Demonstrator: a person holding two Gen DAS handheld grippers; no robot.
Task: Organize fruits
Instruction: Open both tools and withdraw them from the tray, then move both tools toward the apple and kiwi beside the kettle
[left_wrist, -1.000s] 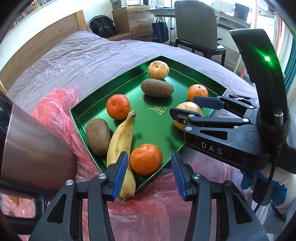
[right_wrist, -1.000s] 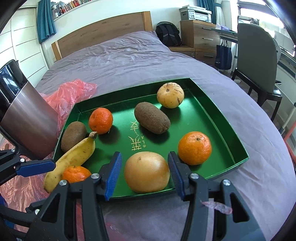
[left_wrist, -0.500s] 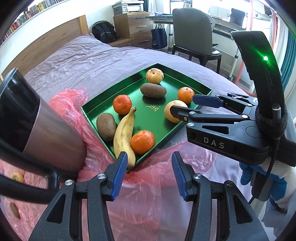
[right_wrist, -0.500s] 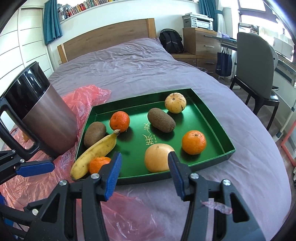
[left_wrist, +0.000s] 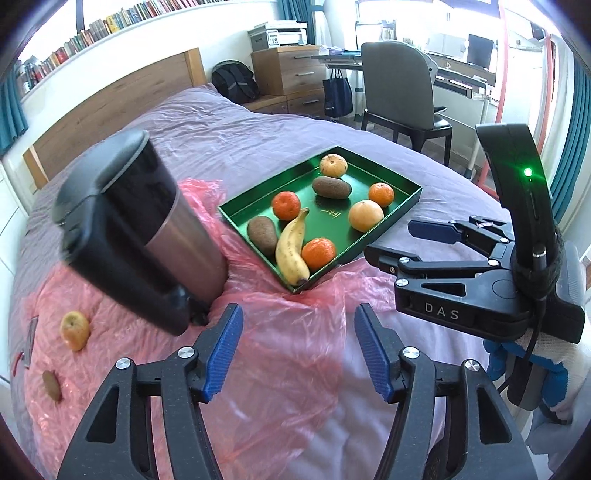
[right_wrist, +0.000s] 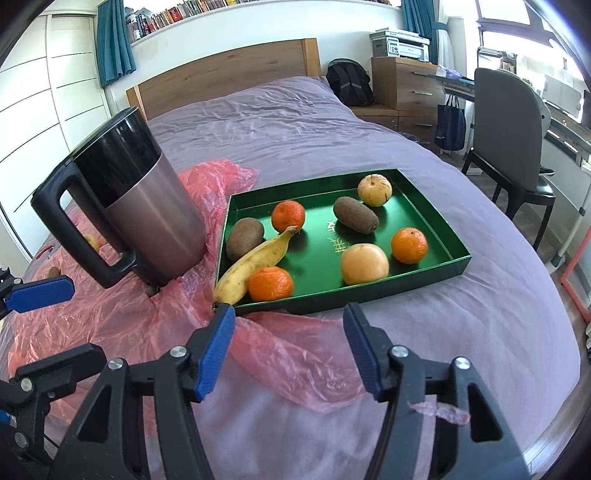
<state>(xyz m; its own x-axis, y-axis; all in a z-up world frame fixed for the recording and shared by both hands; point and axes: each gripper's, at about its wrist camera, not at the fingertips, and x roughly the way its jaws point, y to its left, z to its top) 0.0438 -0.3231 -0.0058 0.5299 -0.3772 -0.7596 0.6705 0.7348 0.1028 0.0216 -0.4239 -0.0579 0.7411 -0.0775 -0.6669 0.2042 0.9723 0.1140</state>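
Note:
A green tray (left_wrist: 236, 221) (right_wrist: 436, 275) lies on the purple bed and holds a banana (left_wrist: 291, 247) (right_wrist: 255, 258), three oranges, two brown kiwis, a pale round fruit (right_wrist: 364, 264) and a yellow pear-like fruit (right_wrist: 375, 190). My left gripper (left_wrist: 297, 350) hovers over the pink plastic bag (left_wrist: 288, 332) short of the tray, its jaws opening with nothing between them. My right gripper (right_wrist: 290, 349) also hangs before the tray, jaws opening and empty. Two loose fruits, a yellow one (left_wrist: 75, 330) and a brown one (left_wrist: 51, 386), lie on the bag at the left.
A steel kettle (left_wrist: 147, 221) (right_wrist: 136, 206) with a black handle stands on the bag left of the tray. A wooden headboard (right_wrist: 225, 77), a drawer unit (right_wrist: 402, 88), a backpack (right_wrist: 349, 86) and a grey chair (right_wrist: 506, 136) lie beyond the bed.
Both grippers have pulled back and up from the tray, so the tray looks smaller and the kettle shows whole. Both pairs of jaws stand wider; the pale fruit left the right gripper's jaws.

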